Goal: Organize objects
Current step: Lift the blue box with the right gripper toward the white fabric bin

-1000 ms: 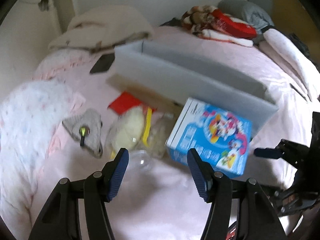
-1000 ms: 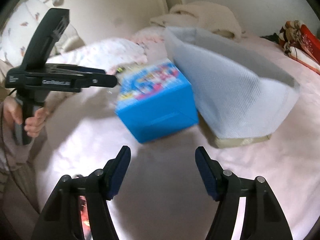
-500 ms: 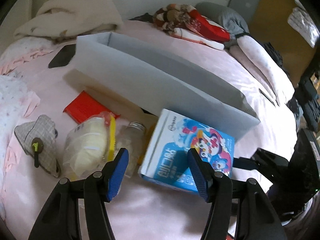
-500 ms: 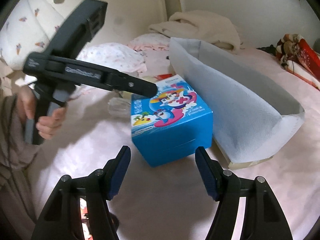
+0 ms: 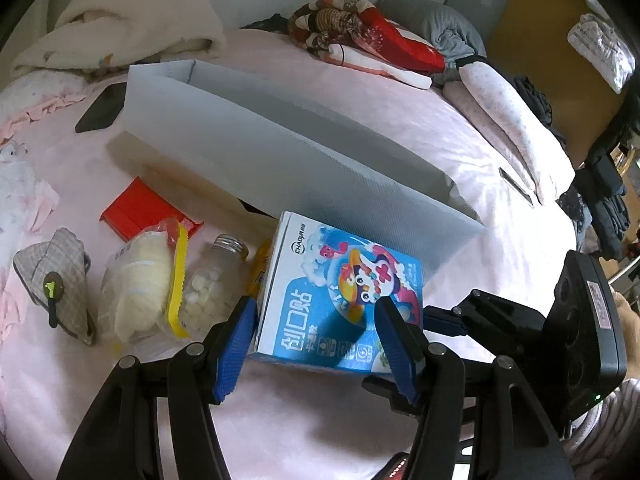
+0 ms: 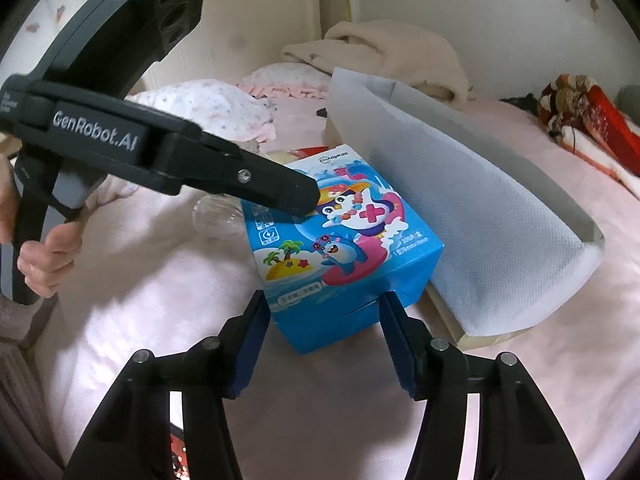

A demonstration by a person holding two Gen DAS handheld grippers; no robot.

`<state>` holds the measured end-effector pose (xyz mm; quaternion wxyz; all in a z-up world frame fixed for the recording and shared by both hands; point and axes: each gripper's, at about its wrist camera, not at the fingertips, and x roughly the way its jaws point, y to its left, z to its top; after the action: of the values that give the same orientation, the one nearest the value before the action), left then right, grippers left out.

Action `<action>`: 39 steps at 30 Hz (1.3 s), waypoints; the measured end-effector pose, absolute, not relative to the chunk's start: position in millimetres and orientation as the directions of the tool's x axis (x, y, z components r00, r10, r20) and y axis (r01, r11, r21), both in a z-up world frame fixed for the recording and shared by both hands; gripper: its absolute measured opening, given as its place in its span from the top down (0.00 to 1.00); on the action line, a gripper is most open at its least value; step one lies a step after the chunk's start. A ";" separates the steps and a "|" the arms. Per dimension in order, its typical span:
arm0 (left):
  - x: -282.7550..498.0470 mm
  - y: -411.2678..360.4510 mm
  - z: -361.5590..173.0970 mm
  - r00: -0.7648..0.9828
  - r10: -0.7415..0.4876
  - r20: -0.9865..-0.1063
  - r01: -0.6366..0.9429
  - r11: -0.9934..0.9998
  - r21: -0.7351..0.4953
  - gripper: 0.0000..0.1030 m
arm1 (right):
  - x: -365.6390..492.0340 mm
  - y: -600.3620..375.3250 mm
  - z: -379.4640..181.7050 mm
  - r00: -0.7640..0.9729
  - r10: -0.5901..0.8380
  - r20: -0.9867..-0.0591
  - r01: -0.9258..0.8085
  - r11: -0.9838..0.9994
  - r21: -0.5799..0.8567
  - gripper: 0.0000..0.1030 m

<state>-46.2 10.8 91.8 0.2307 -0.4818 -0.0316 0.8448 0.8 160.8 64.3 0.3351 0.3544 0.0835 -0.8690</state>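
Observation:
A blue cartoon-printed box (image 5: 340, 292) lies on the pink bed against the long white fabric bin (image 5: 304, 160). My left gripper (image 5: 316, 340) is open, its fingers on either side of the box's near edge. My right gripper (image 6: 320, 332) is open too, its fingers at the box's (image 6: 344, 240) near corner, with the bin (image 6: 472, 216) at the right. Left of the box lie a glass jar of tablets (image 5: 208, 284), a bag of pale food with a yellow seal (image 5: 140, 292), a red packet (image 5: 140, 212) and a grey checked pouch (image 5: 56, 276).
A dark phone (image 5: 100, 108) lies by the bin's far end. A cream blanket (image 5: 120, 32), red patterned clothes (image 5: 360, 28) and pillows (image 5: 500, 116) lie around the bed. The left gripper's black body (image 6: 140, 148) crosses the right wrist view above the box.
Both grippers have closed in on the blue box from opposite sides. The box now lies between the open fingers of each. The box has turned a little and stands steadier.

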 end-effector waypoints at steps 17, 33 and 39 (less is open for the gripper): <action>-16.2 -17.8 169.5 -0.570 0.506 -0.647 -0.366 -0.862 -0.351 0.44 | 37.5 185.1 147.2 -0.639 -0.598 -0.484 0.659 -0.750 0.057 0.47; -63.6 27.9 195.2 -0.613 0.588 -0.528 -0.427 -0.809 -0.405 0.44 | 16.3 223.0 167.1 -0.726 -0.576 -0.376 0.564 -0.811 0.156 0.47; -81.1 38.3 188.2 -0.625 0.577 -0.526 -0.412 -0.816 -0.405 0.44 | -1.1 230.9 165.2 -0.727 -0.580 -0.368 0.544 -0.813 0.206 0.47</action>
<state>-81.1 38.3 188.2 0.2769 -0.3327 -0.1238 0.8929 -1.1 230.9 165.2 0.3026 0.2117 -0.0419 -0.9284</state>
